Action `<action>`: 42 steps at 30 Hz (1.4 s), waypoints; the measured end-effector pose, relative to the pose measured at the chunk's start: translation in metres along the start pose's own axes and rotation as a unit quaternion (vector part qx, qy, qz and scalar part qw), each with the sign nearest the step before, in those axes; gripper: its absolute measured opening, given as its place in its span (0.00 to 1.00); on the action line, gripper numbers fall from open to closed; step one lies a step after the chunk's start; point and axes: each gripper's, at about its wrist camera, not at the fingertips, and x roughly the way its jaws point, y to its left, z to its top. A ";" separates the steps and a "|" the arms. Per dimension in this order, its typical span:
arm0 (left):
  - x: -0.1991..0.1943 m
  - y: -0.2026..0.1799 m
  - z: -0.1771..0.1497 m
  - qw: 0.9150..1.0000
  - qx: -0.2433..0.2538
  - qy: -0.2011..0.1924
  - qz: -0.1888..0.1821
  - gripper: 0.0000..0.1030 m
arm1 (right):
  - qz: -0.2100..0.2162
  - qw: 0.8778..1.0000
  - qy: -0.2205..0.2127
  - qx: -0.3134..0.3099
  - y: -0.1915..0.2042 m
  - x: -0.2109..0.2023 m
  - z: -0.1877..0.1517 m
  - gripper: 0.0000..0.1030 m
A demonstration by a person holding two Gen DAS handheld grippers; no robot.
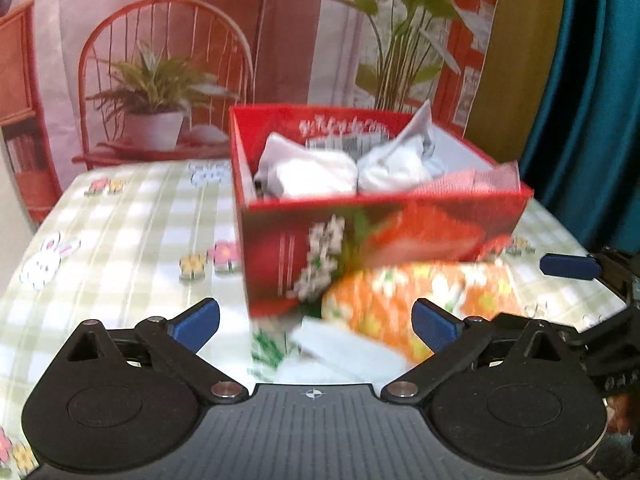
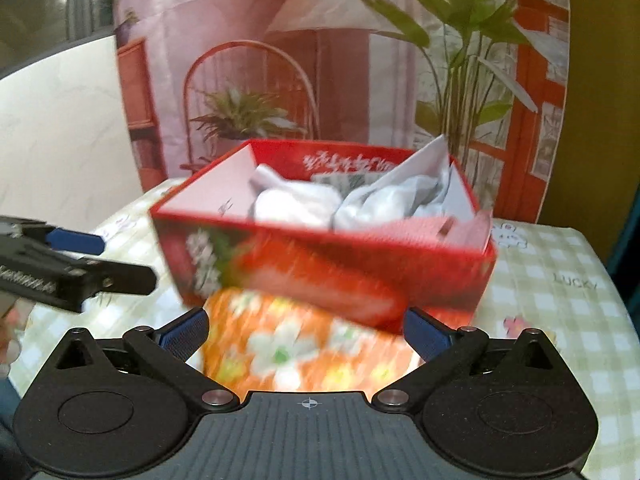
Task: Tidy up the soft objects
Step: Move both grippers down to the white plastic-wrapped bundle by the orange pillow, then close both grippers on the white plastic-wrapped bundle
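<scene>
- While both tools hang low over the near edge of the checked tablecloth [image 1: 120, 216], the right gripper [image 2: 306, 332] has its blue pads spread wide, with the orange floral cloth [image 2: 304, 352] lying between them; whether either pad touches the fabric cannot be told through the blur.
- The left gripper [image 1: 316, 320] is likewise spread, holding nothing, and points at the near corner of the box and the left end of the same cloth, where a white patch shows.
- The orange floral cloth, seemingly a folded soft piece, sits on the table just in front of the red strawberry box [image 2: 320, 276], touching or nearly touching its near wall.
- Inside the box, further back, lie two white bundled soft items [image 1: 308, 176] side by side, with a pinkish piece [image 1: 480, 180] against the near right inner corner.
- Behind the table hangs a printed backdrop [image 1: 168, 60] of a chair and potted plants.
- My judgement: some items are already boxed, and the floral cloth is the piece now in hand, at the reach-and-grasp stage.
- The next move calls for closing the right pads on a thick fold, lifting clear of the near wall, and setting the cloth into the free space; the left tool could steady the light box.
</scene>
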 end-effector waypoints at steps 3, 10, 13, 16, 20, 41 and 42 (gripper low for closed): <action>0.003 0.002 -0.017 1.000 -0.021 0.004 -0.005 1.00 | -0.004 1.000 -0.006 -0.004 0.007 -0.005 -0.024 1.00; 0.014 0.007 -0.035 0.998 -0.048 0.019 -0.030 0.91 | -0.007 1.000 0.002 0.002 0.002 -0.012 -0.054 0.93; 0.021 0.015 -0.040 0.996 -0.069 0.026 -0.046 0.78 | 0.000 1.000 0.002 0.019 -0.006 -0.015 -0.057 0.87; 0.025 0.018 -0.047 0.994 -0.088 0.033 -0.054 0.70 | 0.002 1.000 0.014 0.018 -0.006 -0.012 -0.061 0.80; 0.023 0.019 -0.053 0.993 -0.092 0.042 -0.058 0.46 | -0.003 0.999 0.027 0.018 -0.006 -0.007 -0.067 0.75; 0.030 0.013 -0.072 0.992 -0.069 0.060 -0.090 0.43 | -0.067 0.997 -0.019 0.040 -0.018 -0.002 -0.081 0.86; 0.031 0.014 -0.072 0.991 -0.073 0.060 -0.093 0.43 | -0.067 0.997 -0.021 0.041 -0.018 -0.002 -0.081 0.85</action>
